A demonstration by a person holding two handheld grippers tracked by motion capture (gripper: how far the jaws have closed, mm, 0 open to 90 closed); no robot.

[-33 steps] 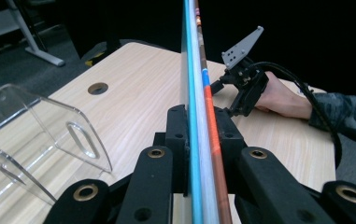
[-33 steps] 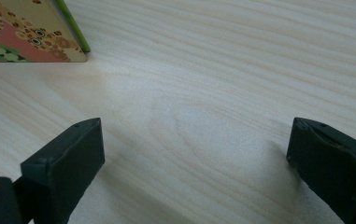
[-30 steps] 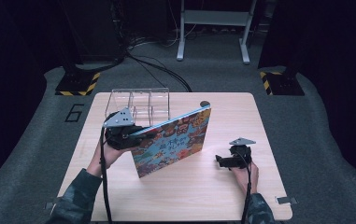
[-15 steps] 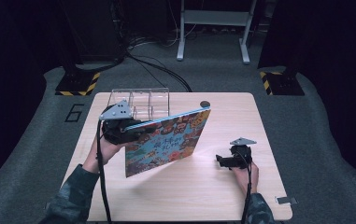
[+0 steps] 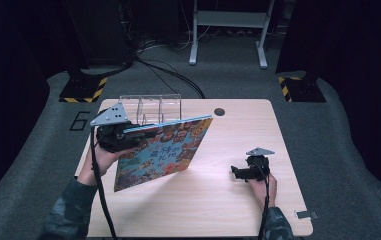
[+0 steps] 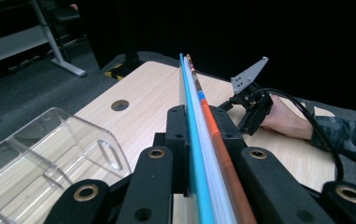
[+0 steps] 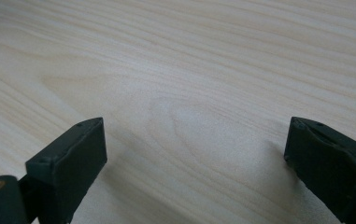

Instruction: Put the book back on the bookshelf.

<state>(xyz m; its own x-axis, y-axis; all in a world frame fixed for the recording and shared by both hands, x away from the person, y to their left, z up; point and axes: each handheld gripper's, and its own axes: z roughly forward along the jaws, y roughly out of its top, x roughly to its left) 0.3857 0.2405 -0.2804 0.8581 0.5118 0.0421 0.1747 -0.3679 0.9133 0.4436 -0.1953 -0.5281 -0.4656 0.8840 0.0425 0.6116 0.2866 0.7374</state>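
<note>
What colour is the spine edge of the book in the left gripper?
Light blue along the book spine, clearest in the left gripper view.

A clear plastic organizer (image 5: 150, 108) stands on the wooden table (image 5: 218, 200).

We see a pale matt wood-grain table (image 5: 213, 200), a glossy printed paper book (image 5: 160, 152), a clear smooth plastic box (image 5: 150, 107) at the far left, and matt black jaws with brass-coloured metal rivets.

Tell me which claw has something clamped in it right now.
The left claw: its jaws pinch the picture book by its edge. The right claw stands open over bare table.
</note>
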